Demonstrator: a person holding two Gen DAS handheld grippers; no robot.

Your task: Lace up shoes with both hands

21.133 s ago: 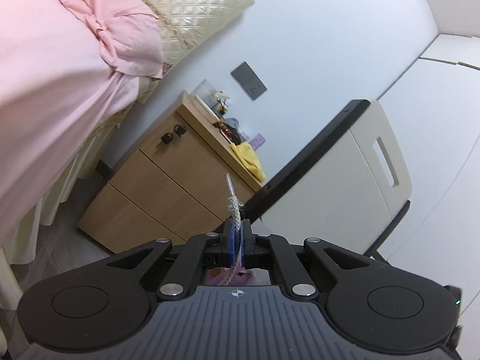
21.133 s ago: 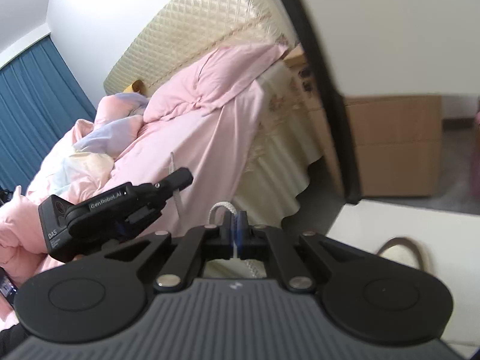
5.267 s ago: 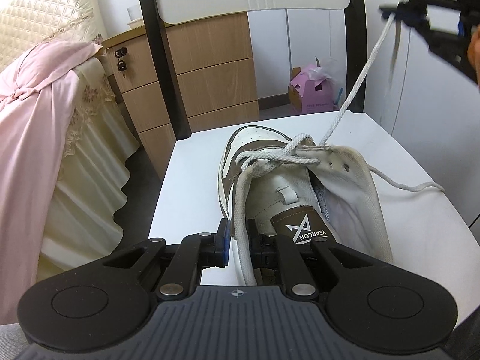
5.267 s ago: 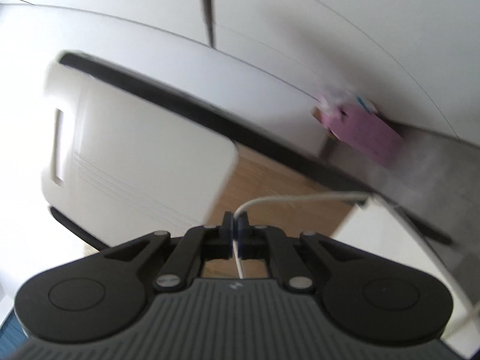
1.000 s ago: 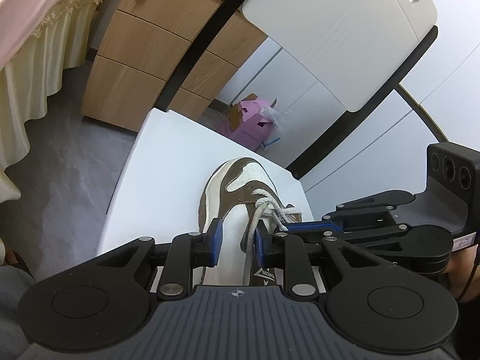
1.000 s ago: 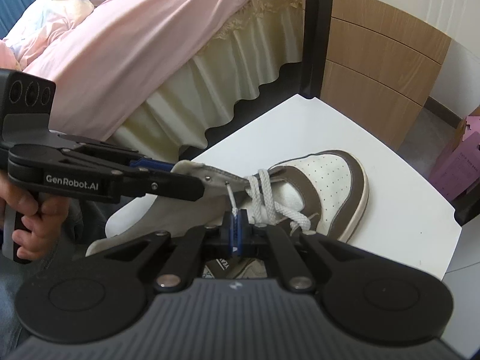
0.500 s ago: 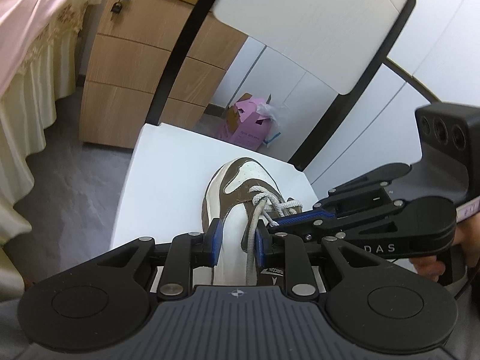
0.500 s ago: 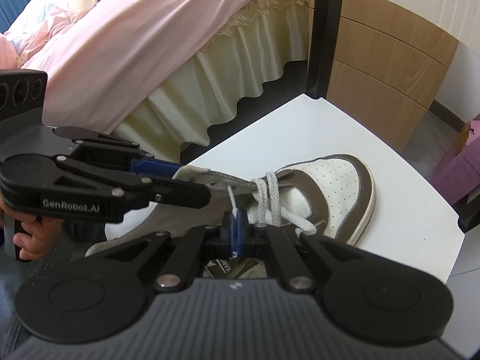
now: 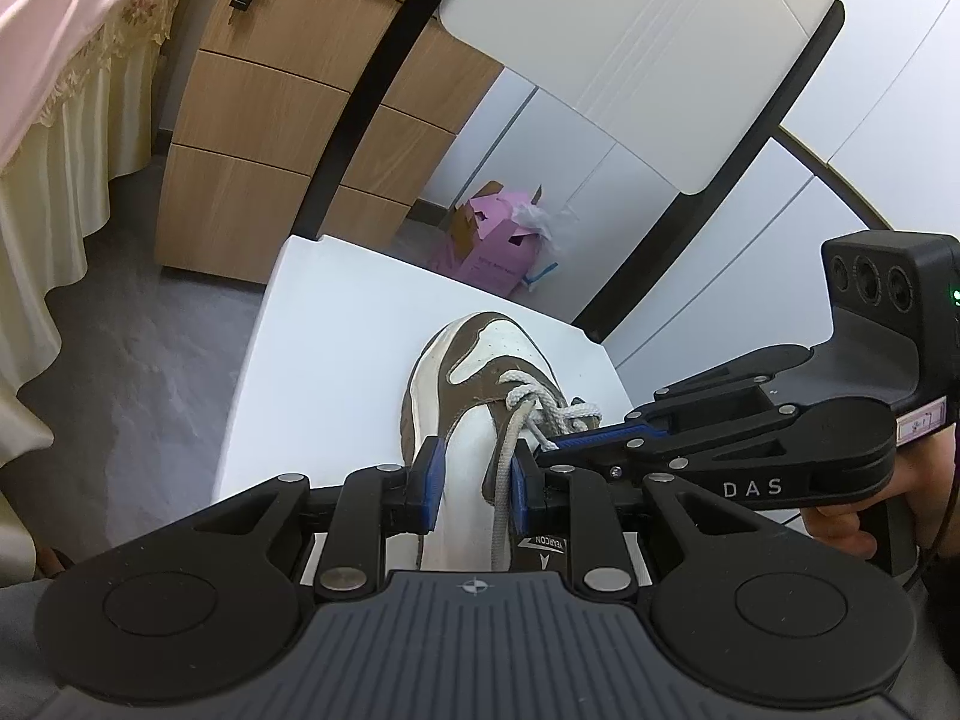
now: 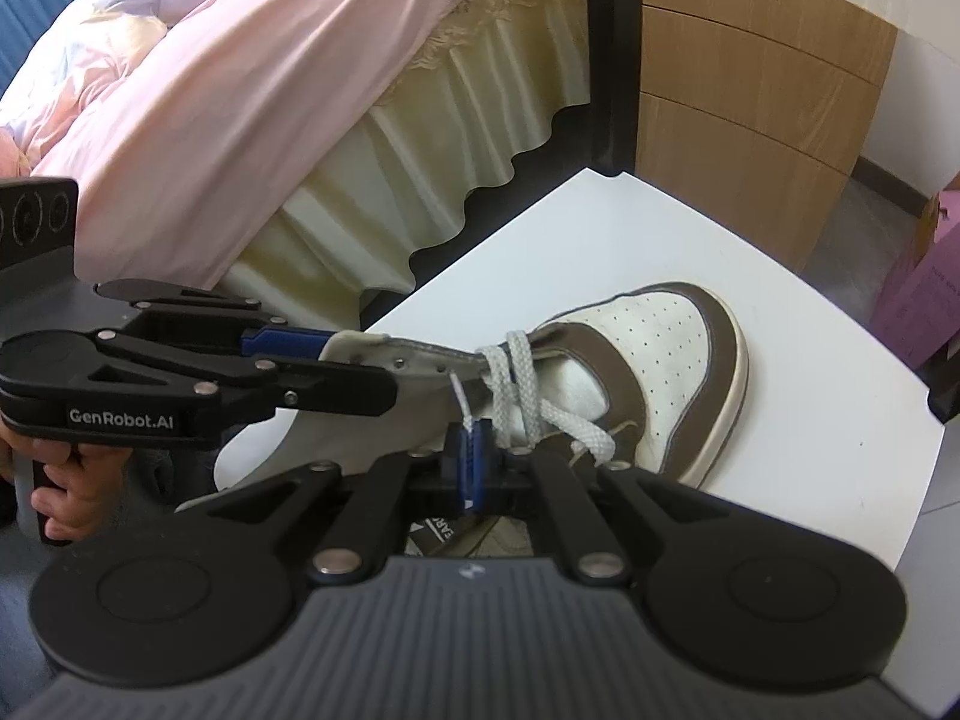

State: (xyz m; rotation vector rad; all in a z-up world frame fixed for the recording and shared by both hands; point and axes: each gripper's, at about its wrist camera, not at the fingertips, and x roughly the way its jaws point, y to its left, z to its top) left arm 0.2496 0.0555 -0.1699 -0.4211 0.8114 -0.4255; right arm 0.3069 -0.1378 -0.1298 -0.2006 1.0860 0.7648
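- Shoe point(image 10: 648, 360) lies on the white chair seat point(image 10: 810, 372), toe pointing away, lace point(image 10: 522, 384) crossed low.
- Left gripper point(image 9: 471, 480) clamps the eyelet flap point(image 10: 372, 354), part-closed.
- Right gripper point(image 10: 470, 462), shut on the lace tip point(image 10: 459, 396), should meet the next eyelet squarely while the flap stays taut.
- Bed skirt point(image 10: 432, 180), wooden drawers point(image 9: 252, 114) and pink box point(image 9: 486, 240) stand clear; the 2 grippers crowd each other.

We are in a bedroom at home. We see a bed point(image 10: 252, 96) with a pink blanket point(image 10: 180, 60) and a frilly cream skirt point(image 10: 420, 180) (it hangs down to the floor). Beside the bed stands a wooden drawer chest point(image 9: 252, 120) with a little lock. A white chair point(image 9: 630, 48) and white closet doors point(image 9: 840, 210) are near.
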